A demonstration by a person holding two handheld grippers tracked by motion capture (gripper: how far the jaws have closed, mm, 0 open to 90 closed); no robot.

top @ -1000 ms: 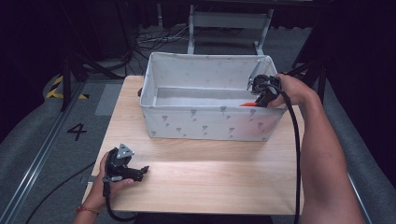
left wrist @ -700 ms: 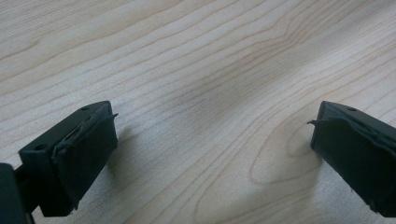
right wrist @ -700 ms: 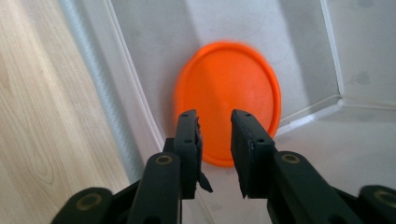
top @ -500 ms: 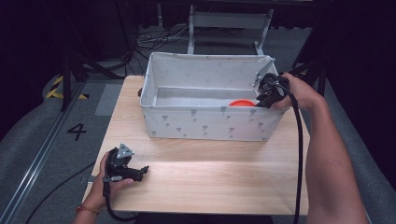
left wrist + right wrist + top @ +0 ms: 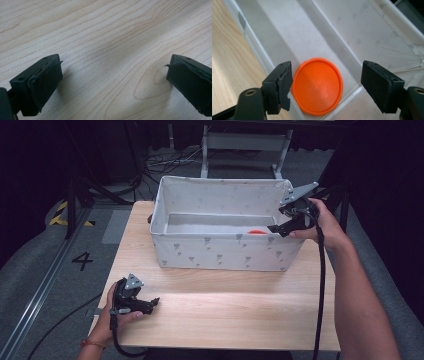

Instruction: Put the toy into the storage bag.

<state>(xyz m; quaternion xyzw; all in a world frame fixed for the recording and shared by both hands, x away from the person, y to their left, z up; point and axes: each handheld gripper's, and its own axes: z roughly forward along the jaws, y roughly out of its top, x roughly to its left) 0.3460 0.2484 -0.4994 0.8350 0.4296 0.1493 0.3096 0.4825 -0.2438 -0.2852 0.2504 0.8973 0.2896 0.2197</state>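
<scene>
We see our right gripper (image 5: 278,228) above the right end of the white fabric box (image 5: 220,252), and its jaws have just been opening. They stand spread now, with nothing pressed between them. In the right gripper view the orange disc (image 5: 317,86) lies flat on the bottom of the box, in the corner close to the near wall, and the gripper (image 5: 325,86) hovers over it without touching. In the high view only a small part of the disc (image 5: 256,232) is visible behind the wall.

We judge that the step in hand is the release of the disc into the box. To finish it well, we should lift the right gripper straight up and keep the jaws wide, so that they do not catch the soft wall or drag the disc.

Our left gripper (image 5: 150,305) rests on the wooden counter (image 5: 240,305) at the near left corner, its jaws also spread and empty (image 5: 113,75). It can stay there.
</scene>
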